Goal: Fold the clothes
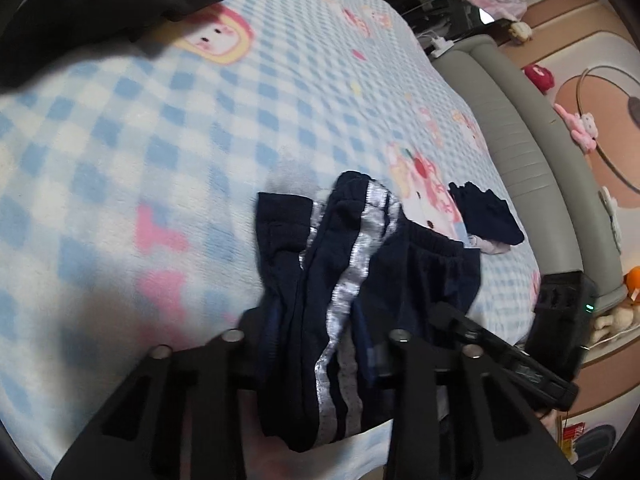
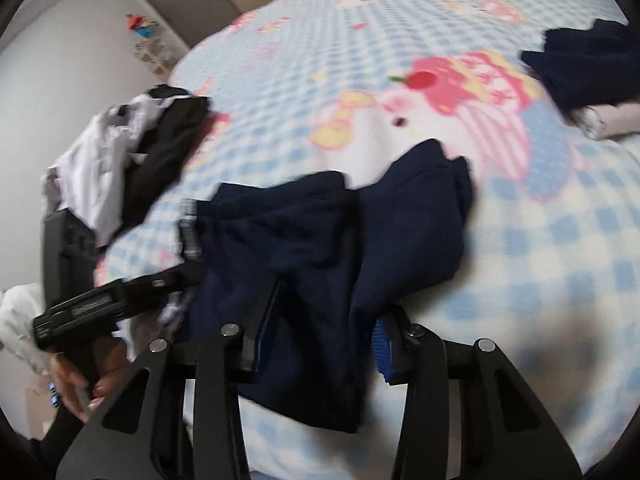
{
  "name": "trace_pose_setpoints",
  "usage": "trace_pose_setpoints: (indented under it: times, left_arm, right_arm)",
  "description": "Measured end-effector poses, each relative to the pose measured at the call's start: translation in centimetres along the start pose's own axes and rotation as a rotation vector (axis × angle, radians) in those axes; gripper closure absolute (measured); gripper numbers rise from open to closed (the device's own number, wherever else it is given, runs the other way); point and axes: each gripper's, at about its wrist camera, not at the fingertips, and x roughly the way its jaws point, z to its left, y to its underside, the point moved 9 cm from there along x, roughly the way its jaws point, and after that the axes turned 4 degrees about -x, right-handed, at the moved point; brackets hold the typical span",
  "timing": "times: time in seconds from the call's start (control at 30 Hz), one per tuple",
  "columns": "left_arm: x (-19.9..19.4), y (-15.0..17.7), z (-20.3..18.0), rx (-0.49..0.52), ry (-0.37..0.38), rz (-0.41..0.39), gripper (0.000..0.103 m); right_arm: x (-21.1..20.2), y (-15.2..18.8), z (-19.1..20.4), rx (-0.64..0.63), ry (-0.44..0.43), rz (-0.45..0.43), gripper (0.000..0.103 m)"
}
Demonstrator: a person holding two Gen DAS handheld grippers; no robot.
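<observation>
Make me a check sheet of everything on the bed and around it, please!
Surface: checked blue-and-white blanket with pink cartoon prints.
Job's things: navy trousers with silver stripes, bunched, lying between both grippers.
Clutter: black garment at the far corner; white-and-black clothes; small navy pile.
Grippers: left gripper and right gripper each have trouser cloth between the fingers; too blurred to tell if the pads pinch.
Cables: white ones beyond the bed.
Surroundings: grey bed edge, plush toys, door.

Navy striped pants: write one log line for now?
item: navy fabric pants with silver side stripes | on: blue checked blanket | left gripper: gripping | right gripper: gripping
</observation>
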Motion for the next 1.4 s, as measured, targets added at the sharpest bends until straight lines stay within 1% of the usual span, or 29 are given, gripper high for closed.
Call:
trace_pose_setpoints:
  times: [0.03, 0.07, 0.1, 0.17, 0.23, 0.33, 0.43, 0.53, 0.6, 0.63, 0.7, 0.77, 0.83, 0.87, 0.9, 0.93, 0.97, 1.0, 1.03, 1.07, 1.1, 1.13, 1.17, 1.2, 1.23, 1.3, 1.33, 1.37, 1.4]
  left_arm:
    - [0.1, 0.2, -0.2, 0.014, -0.012, 0.003, 0.082]
    - [0.1, 0.4, -0.7, 0.039, -0.042, 0.004, 0.084]
    - [-0.3, 0.5, -1.1, 0.058, -0.059, 0.001, 0.088]
    - [-1.0, 0.5, -2.7, 0.105, -0.080, -0.009, 0.089]
    - [-1.2, 0.2, -5.3, 0.161, -0.078, -0.012, 0.090]
    - [-0.8, -0.4, -10.0, 0.246, -0.056, -0.005, 0.090]
    - [0.5, -1.5, -15.6, 0.331, 0.003, -0.015, 0.089]
    - [4.0, -1.3, -19.9, 0.347, 0.040, 0.002, 0.089]
    - [7.1, -0.6, -22.7, 0.343, 0.078, 0.032, 0.090]
    - [7.9, -0.5, -23.7, 0.350, 0.084, 0.040, 0.090]
    - [9.8, -1.0, -27.2, 0.380, 0.101, 0.046, 0.090]
    - [10.7, -2.0, -31.4, 0.413, 0.144, 0.019, 0.090]
    - [11.0, -3.0, -34.3, 0.432, 0.170, -0.016, 0.090]
    - [11.3, -4.0, -36.1, 0.435, 0.197, -0.043, 0.090]
    - [11.6, -4.7, -37.0, 0.424, 0.207, -0.059, 0.089]
    - [12.2, -5.5, -37.6, 0.408, 0.206, -0.075, 0.089]
    - [13.1, -6.3, -37.8, 0.391, 0.192, -0.088, 0.089]
    - [14.7, -7.1, -37.3, 0.349, 0.173, -0.084, 0.087]
    - [16.9, -7.3, -36.1, 0.288, 0.159, -0.051, 0.086]
    - [19.1, -7.5, -34.9, 0.226, 0.146, -0.017, 0.086]
    - [21.5, -7.3, -33.6, 0.185, 0.114, 0.027, 0.086]
    - [23.5, -6.8, -32.2, 0.160, 0.070, 0.077, 0.084]
    - [25.2, -6.0, -30.8, 0.143, 0.030, 0.137, 0.081]
    - [25.4, -5.6, -30.3, 0.132, 0.037, 0.154, 0.075]
    - [25.6, -5.2, -29.8, 0.120, 0.046, 0.170, 0.075]
    - [24.0, -5.6, -30.2, 0.145, 0.068, 0.111, 0.071]
    - [23.0, -6.1, -30.7, 0.163, 0.083, 0.066, 0.069]
    - [22.0, -6.6, -31.3, 0.180, 0.098, 0.021, 0.069]
    - [21.3, -6.9, -32.0, 0.206, 0.103, -0.015, 0.069]
  right_arm:
    - [0.5, 0.1, -0.3, 0.001, 0.013, 0.009, 0.062]
    - [1.0, 0.2, -0.7, 0.002, 0.030, 0.019, 0.072]
    - [0.9, 0.2, -1.0, 0.013, 0.034, 0.018, 0.077]
    - [-0.2, -0.2, -1.0, 0.016, 0.032, -0.005, 0.091]
    - [-2.3, -1.3, -0.4, -0.019, 0.032, -0.049, 0.094]
    - [-6.0, -3.6, -0.2, -0.046, 0.032, -0.123, 0.095]
    - [-9.5, -6.3, -1.5, -0.057, 0.046, -0.192, 0.095]
    - [-12.2, -7.9, -6.0, -0.042, 0.107, -0.218, 0.095]
    - [-13.2, -7.7, -9.2, 0.001, 0.129, -0.210, 0.095]
    - [-13.8, -7.5, -10.9, 0.029, 0.136, -0.207, 0.095]
    - [-15.5, -8.1, -13.8, 0.054, 0.155, -0.225, 0.095]
    - [-17.4, -9.7, -15.9, 0.031, 0.199, -0.253, 0.095]
    - [-19.3, -11.5, -17.7, 0.009, 0.237, -0.280, 0.095]
    - [-20.5, -12.8, -18.4, 0.002, 0.246, -0.303, 0.095]
    - [-21.7, -14.2, -19.2, -0.004, 0.253, -0.328, 0.095]
    - [-22.9, -15.6, -20.0, -0.010, 0.261, -0.353, 0.095]
    - [-23.2, -16.7, -20.9, -0.015, 0.275, -0.363, 0.095]
    - [-23.3, -17.7, -21.9, -0.020, 0.291, -0.370, 0.095]
    - [-23.4, -18.8, -22.8, -0.025, 0.307, -0.378, 0.095]
    - [-22.5, -19.4, -24.3, -0.017, 0.331, -0.359, 0.094]
    - [-20.5, -19.3, -26.5, 0.022, 0.342, -0.307, 0.094]
    - [-18.5, -19.0, -28.6, 0.066, 0.350, -0.250, 0.093]
    - [-17.0, -18.5, -29.9, 0.085, 0.363, -0.211, 0.091]
    - [-15.6, -18.0, -30.9, 0.100, 0.378, -0.175, 0.088]
    - [-15.3, -17.6, -31.3, 0.097, 0.383, -0.170, 0.082]
    - [-15.9, -17.5, -30.4, 0.075, 0.356, -0.221, 0.078]
    - [-16.7, -17.5, -30.1, 0.075, 0.368, -0.250, 0.070]
    - [-17.6, -17.5, -29.9, 0.076, 0.385, -0.279, 0.064]
    - [-18.7, -17.6, -29.7, 0.070, 0.423, -0.315, 0.064]
